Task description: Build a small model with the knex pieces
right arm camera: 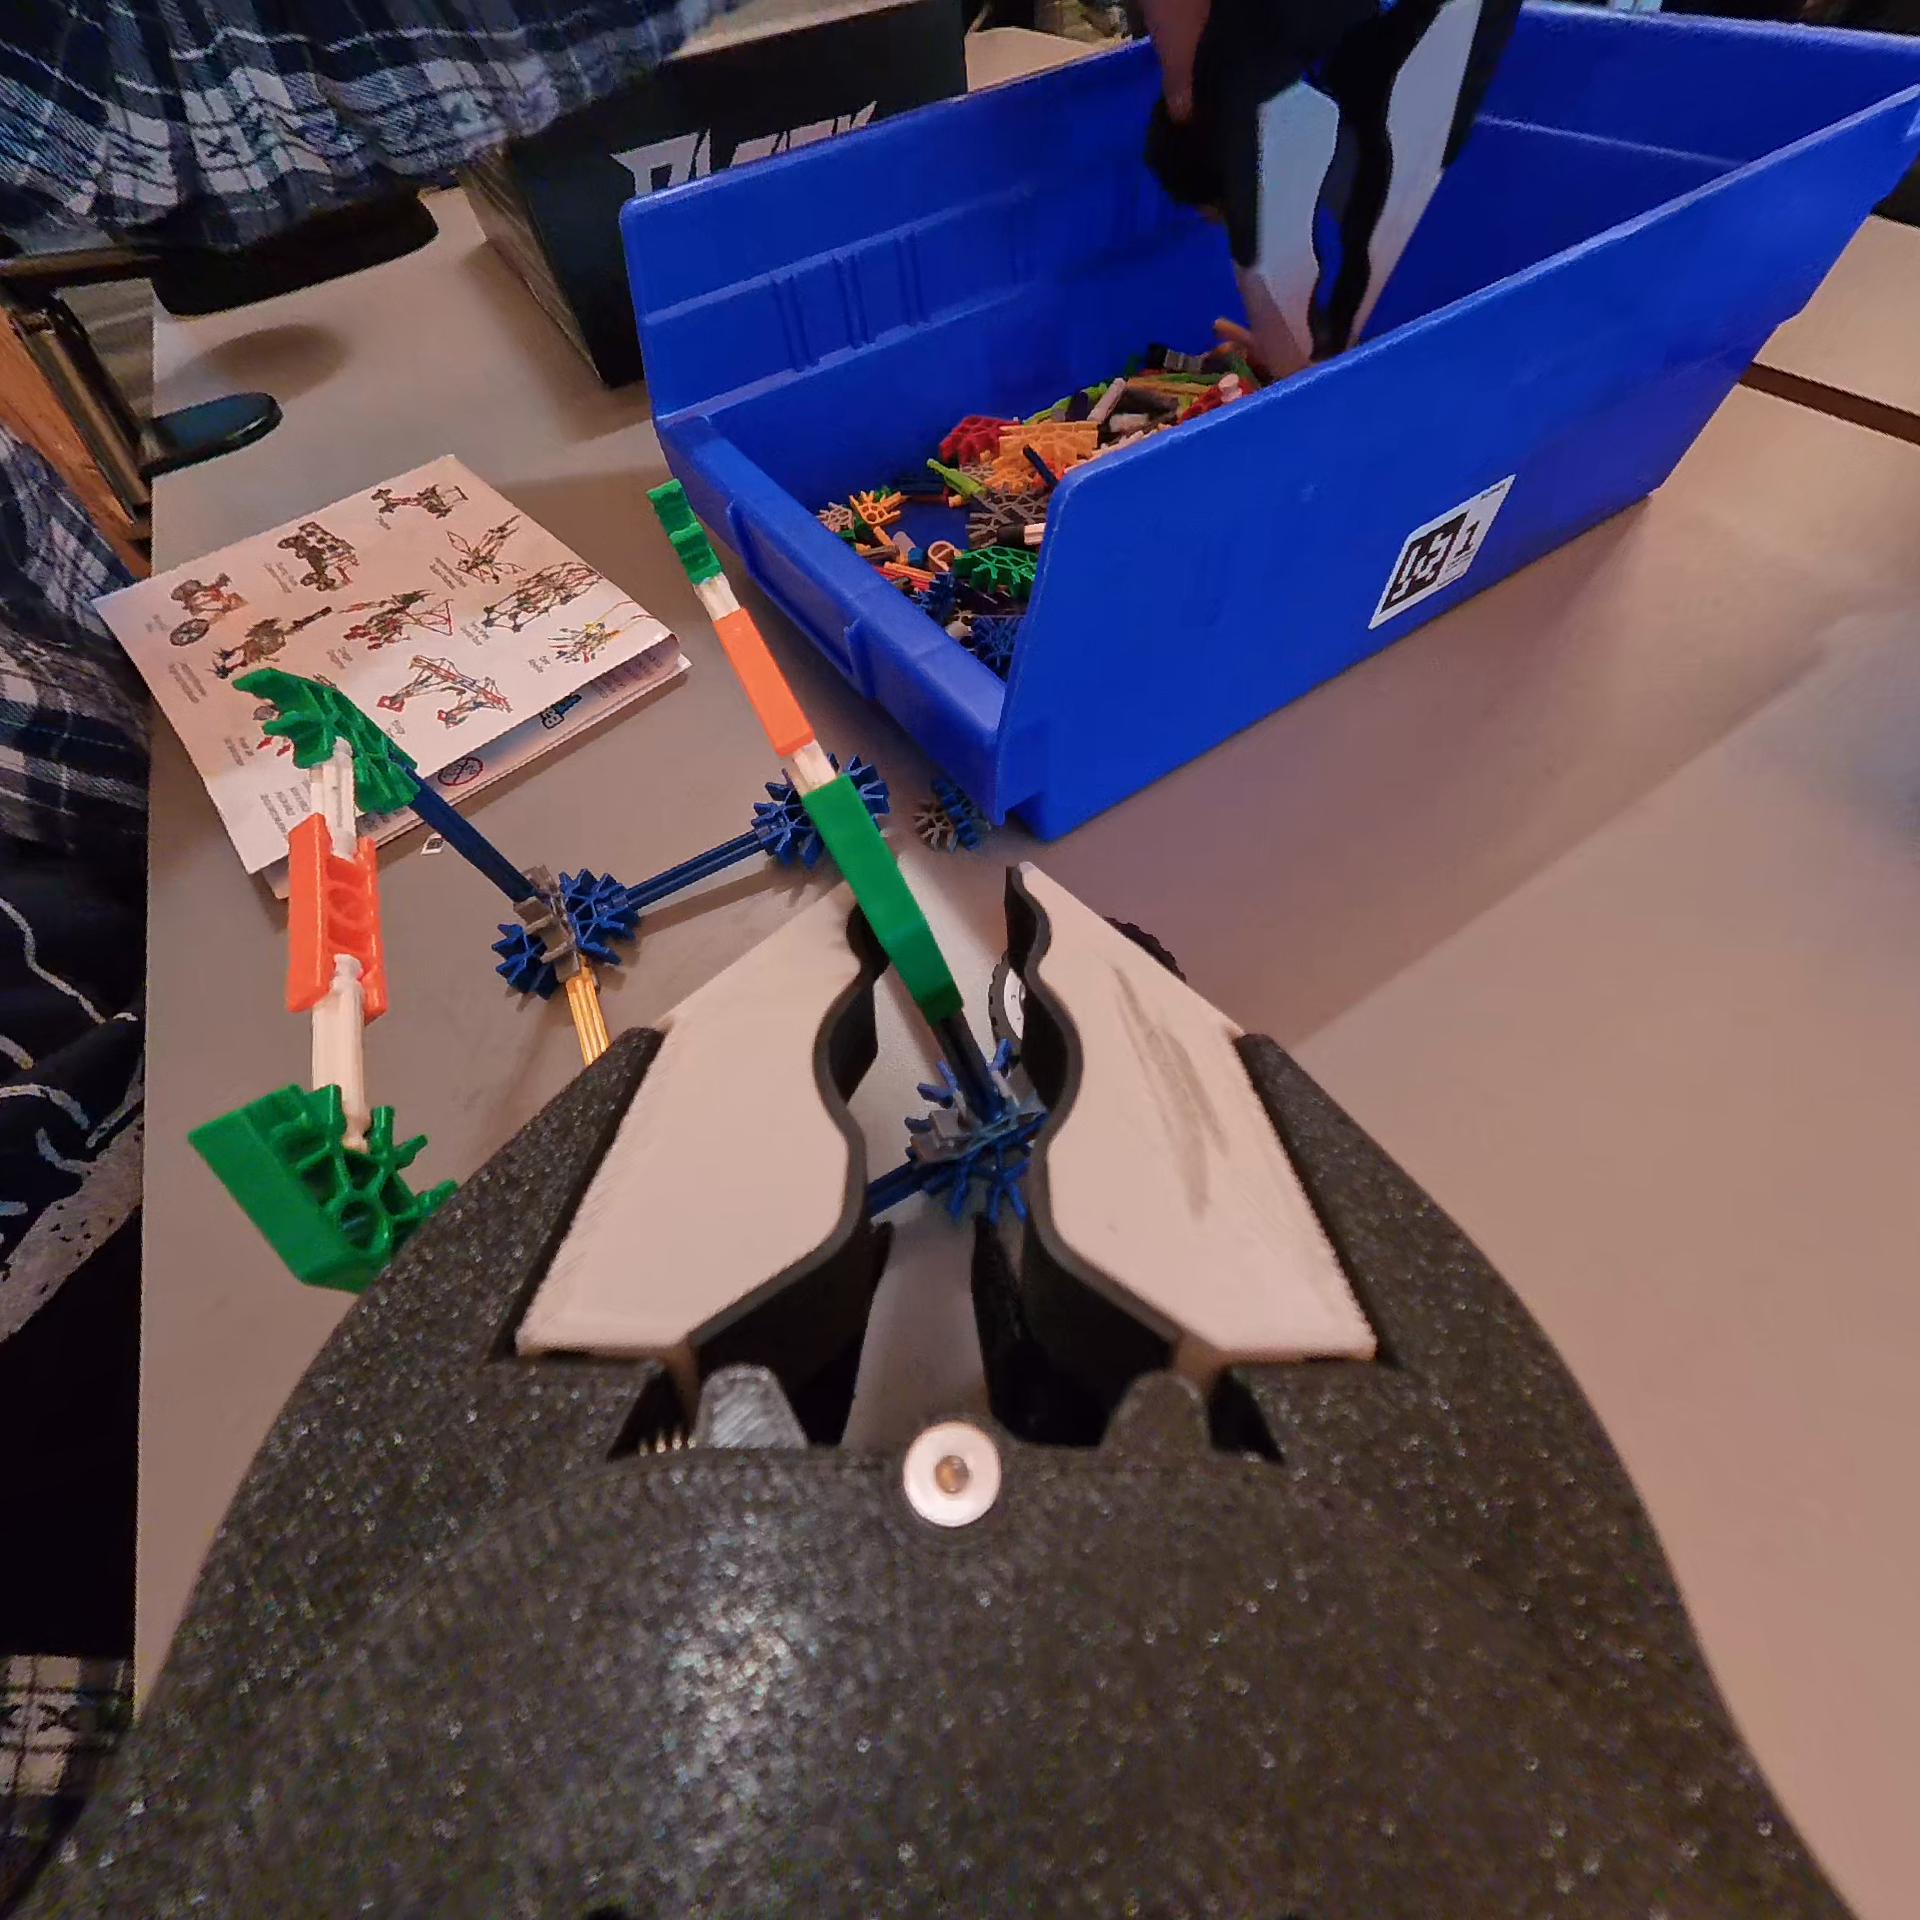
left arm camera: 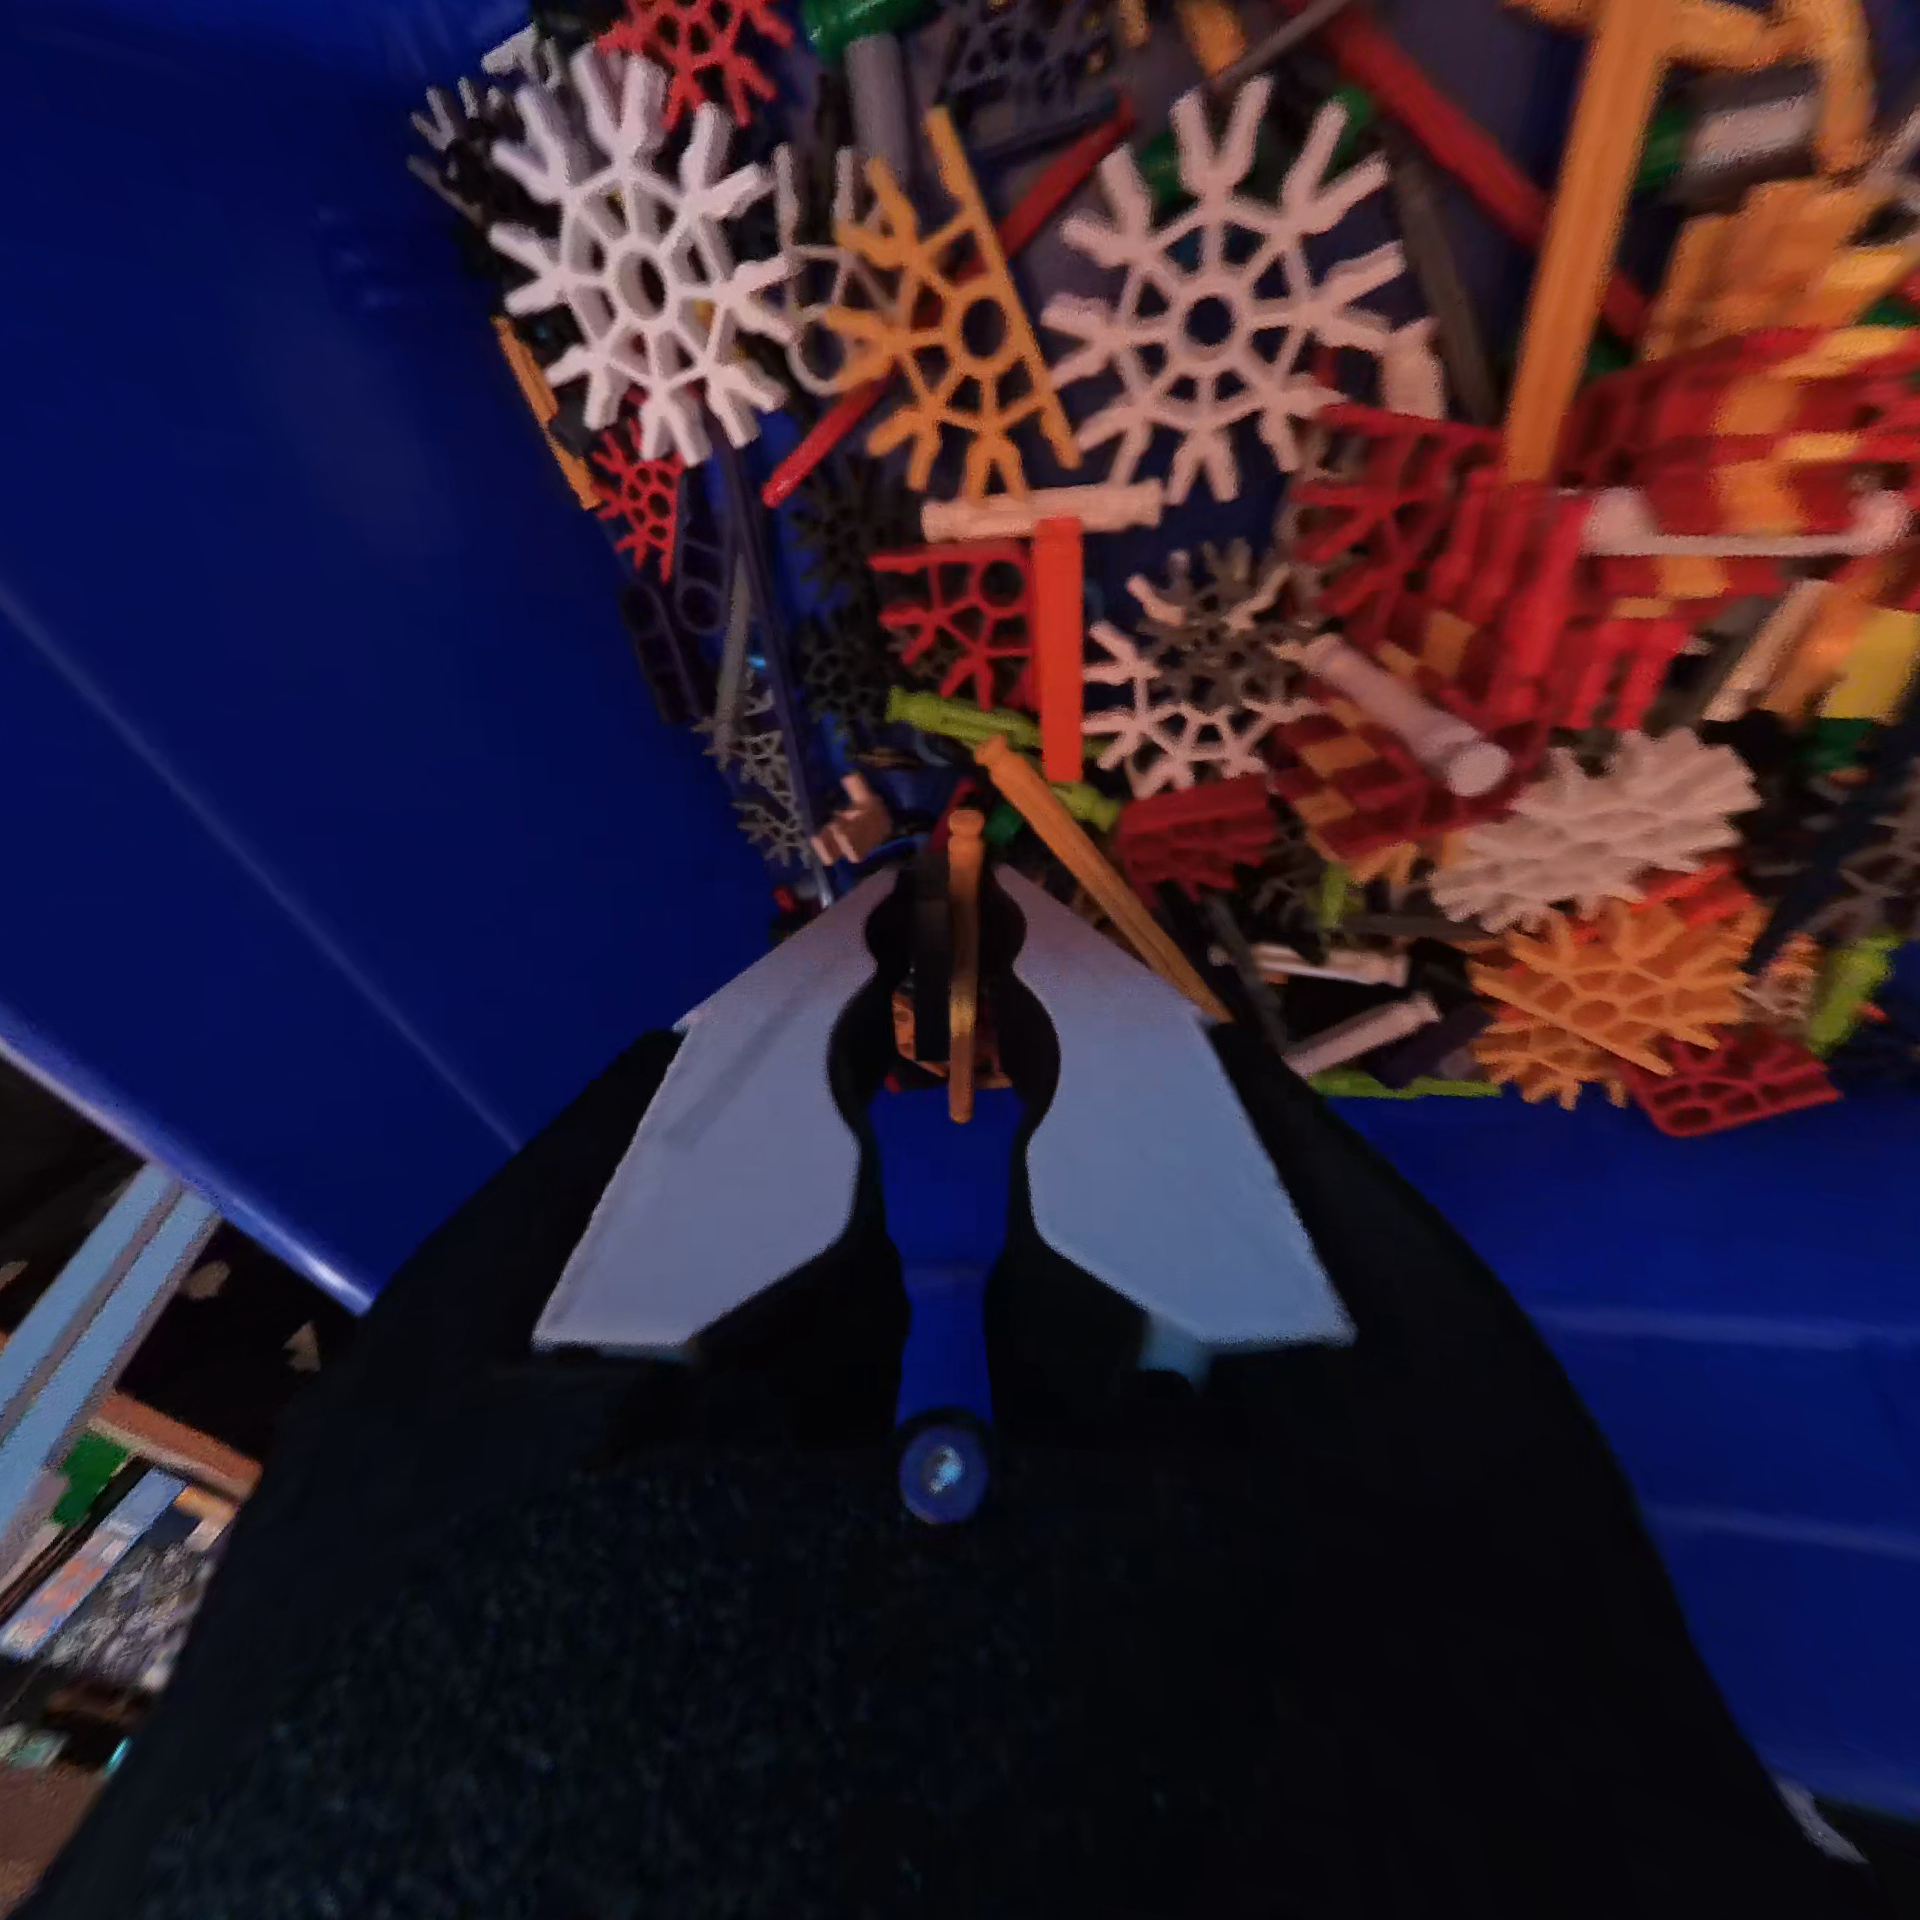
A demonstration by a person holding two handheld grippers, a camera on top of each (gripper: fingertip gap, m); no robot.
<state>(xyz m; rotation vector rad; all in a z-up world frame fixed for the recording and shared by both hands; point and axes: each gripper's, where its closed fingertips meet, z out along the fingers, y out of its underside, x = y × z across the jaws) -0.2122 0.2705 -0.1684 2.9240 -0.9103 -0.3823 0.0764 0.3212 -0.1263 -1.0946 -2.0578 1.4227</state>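
Observation:
In the left wrist view my left gripper (left arm camera: pixel 951 883) is inside a blue bin (left arm camera: pixel 260 520), shut on a thin yellow rod (left arm camera: pixel 964 935) that stands up between the fingertips, at the edge of a pile of rods and snowflake connectors (left arm camera: pixel 1195 312). In the right wrist view my right gripper (right arm camera: pixel 935 904) is low over the table, jaws partly apart on either side of a blue snowflake connector (right arm camera: pixel 977 1148) of a built rod frame. A green piece (right arm camera: pixel 883 904) of that frame passes between the fingertips. The connector touches the right finger; a gap shows on its left. The left gripper (right arm camera: pixel 1288 343) reaches into the bin.
The frame of blue rods (right arm camera: pixel 686 868) and green, orange and white pieces spreads left on the beige table (right arm camera: pixel 1558 935). An instruction booklet (right arm camera: pixel 416 623) lies beyond it. The blue bin (right arm camera: pixel 1247 582) stands ahead, a black box (right arm camera: pixel 727 156) behind it. A loose connector (right arm camera: pixel 951 816) lies near the bin. A person in plaid (right arm camera: pixel 62 675) is at left. Some 30 centimetres of space lies between my two pairs of fingers.

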